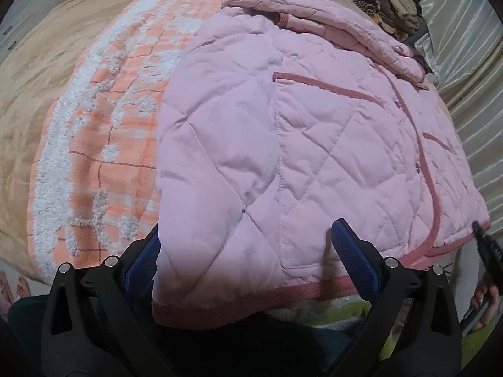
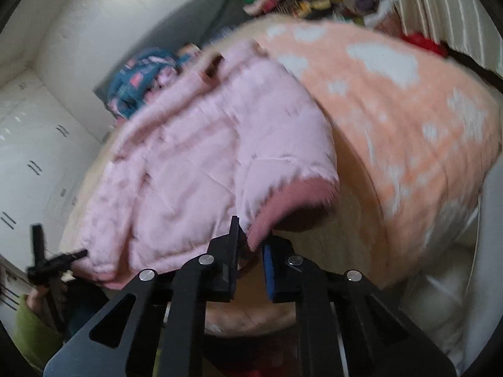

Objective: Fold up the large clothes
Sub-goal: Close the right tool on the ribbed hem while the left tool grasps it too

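A pink quilted jacket [image 1: 298, 144] with darker pink trim lies spread over an orange and white blanket [image 1: 110, 144] on the bed. My left gripper [image 1: 246, 229] stands open and wide at the jacket's near hem. One blue pad is tucked behind the hem's left corner; the other finger [image 1: 355, 257] rests on top of the cloth. In the blurred right wrist view, my right gripper [image 2: 251, 235] is shut on the dark pink hem of the jacket [image 2: 195, 163], which hangs lifted from it. The left gripper [image 2: 56, 259] shows at the jacket's other corner.
A heap of mixed clothes [image 1: 377, 3] sits at the far end of the bed, beside a pale satin curtain [image 1: 471, 72]. A blue patterned garment [image 2: 141, 75] lies beyond the jacket. White cupboard doors [image 2: 31, 157] stand to the side. Tan sheet [image 1: 41, 88] covers the bed.
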Tool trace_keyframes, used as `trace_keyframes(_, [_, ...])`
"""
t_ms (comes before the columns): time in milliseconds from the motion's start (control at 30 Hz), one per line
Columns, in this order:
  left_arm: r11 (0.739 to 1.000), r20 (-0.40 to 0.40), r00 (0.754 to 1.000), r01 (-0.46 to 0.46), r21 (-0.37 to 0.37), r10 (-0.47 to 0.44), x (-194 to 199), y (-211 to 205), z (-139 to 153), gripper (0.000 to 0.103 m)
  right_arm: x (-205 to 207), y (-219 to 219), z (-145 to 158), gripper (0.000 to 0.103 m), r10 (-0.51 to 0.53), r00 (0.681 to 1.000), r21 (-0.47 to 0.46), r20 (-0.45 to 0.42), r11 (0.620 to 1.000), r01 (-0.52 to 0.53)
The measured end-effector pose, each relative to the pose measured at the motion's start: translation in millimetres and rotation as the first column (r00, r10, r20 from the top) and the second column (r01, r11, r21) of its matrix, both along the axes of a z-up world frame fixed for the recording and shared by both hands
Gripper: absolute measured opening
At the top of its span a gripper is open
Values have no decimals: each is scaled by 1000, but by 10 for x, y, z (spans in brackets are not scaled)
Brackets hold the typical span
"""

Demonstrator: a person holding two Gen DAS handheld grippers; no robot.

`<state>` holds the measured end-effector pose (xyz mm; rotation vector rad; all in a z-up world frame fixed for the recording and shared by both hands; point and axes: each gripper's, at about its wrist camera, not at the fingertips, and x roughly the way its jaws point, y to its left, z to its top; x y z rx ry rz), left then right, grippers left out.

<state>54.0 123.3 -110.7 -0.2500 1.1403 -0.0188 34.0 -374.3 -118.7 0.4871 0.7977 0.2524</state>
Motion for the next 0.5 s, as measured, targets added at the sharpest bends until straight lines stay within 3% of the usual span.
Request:
trace_keyframes(167, [998, 25, 1000, -2, -57, 4, -47, 49, 45, 93, 49, -27, 358, 11, 9, 994, 72, 106, 997, -17])
trace_keyframes(267, [996, 42, 999, -5, -85, 8, -75, 75, 66, 87, 132, -41, 501, 10, 10, 992, 94, 129, 995, -22])
trace_keyframes(367, [995, 55, 998, -4, -102, 10, -106, 97, 83, 70, 202, -56, 650, 10, 12, 989, 96, 147, 995, -26])
trace_keyframes(433, [994, 65, 998, -12, -113, 19, -110, 120, 97, 41, 243, -69, 738, 10, 3, 987, 96, 161, 995, -18])
trace_keyframes(500, [993, 85, 996, -10, -121, 21, -123, 154, 134, 23, 315, -58, 819, 10, -8, 986, 108, 164, 994, -10])
